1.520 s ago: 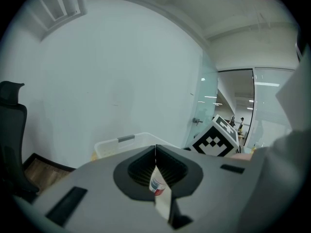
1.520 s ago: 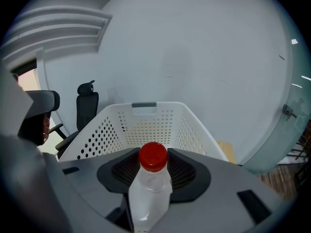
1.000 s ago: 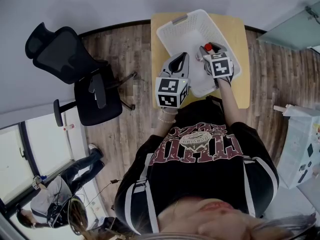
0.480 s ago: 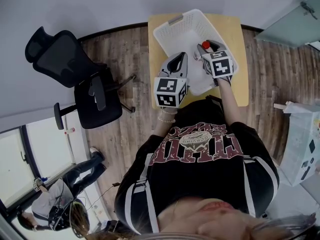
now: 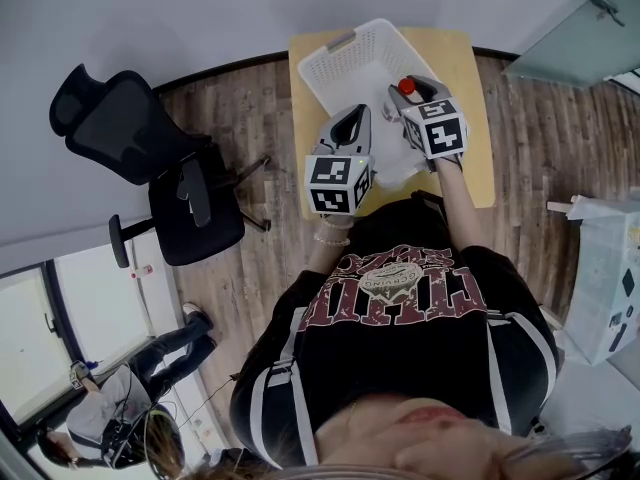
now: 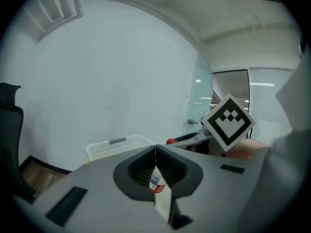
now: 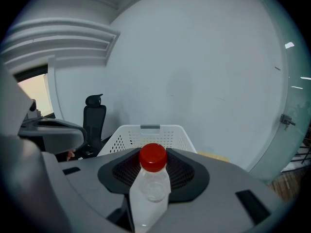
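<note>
Small light wooden table (image 5: 475, 128) stands against a pale wall on a wood plank floor (image 5: 250, 118). A black office chair (image 5: 120, 133) is well off to the left of the left gripper (image 6: 155, 152), and a glass partition (image 5: 560, 38) is to the far right of the right gripper (image 7: 153, 155). A white perforated basket (image 5: 330, 58) sits on the table just ahead of both grippers; its contents cannot be made out. The left gripper's jaws are pressed together on a thin white strip (image 6: 156, 182) with red and blue print. The right gripper pinches a clear bottle (image 7: 151, 188) with a red cap (image 7: 153, 157), held upright above the basket's near edge.
</note>
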Tool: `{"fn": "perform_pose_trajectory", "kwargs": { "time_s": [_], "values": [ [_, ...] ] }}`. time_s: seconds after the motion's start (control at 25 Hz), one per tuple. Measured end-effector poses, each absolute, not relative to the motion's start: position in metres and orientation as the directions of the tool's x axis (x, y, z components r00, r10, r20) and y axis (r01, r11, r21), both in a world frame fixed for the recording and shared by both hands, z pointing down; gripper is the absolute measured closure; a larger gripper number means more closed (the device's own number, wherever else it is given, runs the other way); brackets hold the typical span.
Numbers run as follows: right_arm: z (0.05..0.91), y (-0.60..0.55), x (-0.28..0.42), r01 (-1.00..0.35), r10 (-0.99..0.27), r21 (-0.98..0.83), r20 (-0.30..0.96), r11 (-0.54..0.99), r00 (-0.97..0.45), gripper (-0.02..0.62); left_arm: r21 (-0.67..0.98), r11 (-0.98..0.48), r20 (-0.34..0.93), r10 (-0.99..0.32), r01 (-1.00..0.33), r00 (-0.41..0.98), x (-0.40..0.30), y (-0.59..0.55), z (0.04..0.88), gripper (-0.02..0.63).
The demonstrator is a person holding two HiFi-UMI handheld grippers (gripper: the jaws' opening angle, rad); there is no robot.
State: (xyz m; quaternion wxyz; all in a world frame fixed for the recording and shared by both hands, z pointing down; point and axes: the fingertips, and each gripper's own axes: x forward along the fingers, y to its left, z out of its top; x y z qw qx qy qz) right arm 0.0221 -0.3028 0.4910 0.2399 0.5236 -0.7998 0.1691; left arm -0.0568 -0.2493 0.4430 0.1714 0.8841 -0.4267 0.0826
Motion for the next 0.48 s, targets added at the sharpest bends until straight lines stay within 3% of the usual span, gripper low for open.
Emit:
{"fn": "perform_pose_trajectory", "kwargs": {
  "time_s": [0.48],
  "values": [
    [0.457, -0.291, 0.026, -0.910, -0.781, -0.010, 0.509, 0.415, -0.362, 0.427, 0.232, -0.594, 0.277, -0.719, -0.770, 0.638, -0.046, -0.241, 0.438, 0.558]
  ]
}}
